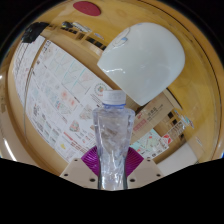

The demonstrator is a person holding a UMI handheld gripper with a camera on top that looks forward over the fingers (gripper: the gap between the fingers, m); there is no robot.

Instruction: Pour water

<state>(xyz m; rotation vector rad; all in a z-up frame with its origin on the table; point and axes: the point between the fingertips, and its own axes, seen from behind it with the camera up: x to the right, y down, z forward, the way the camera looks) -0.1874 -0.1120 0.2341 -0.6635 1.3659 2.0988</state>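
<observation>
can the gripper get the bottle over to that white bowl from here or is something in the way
Probably yes. The gripper is shut on the clear bottle, cap on, and the white bowl lies just beyond with nothing visible between them.

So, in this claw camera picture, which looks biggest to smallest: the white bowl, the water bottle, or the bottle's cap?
1. White bowl, tilted, beyond the bottle.
2. Clear water bottle, held between the claw's pink pads; it sits much nearer the camera, so its rank against the bowl is unsure.
3. White cap, plainly smallest.
</observation>
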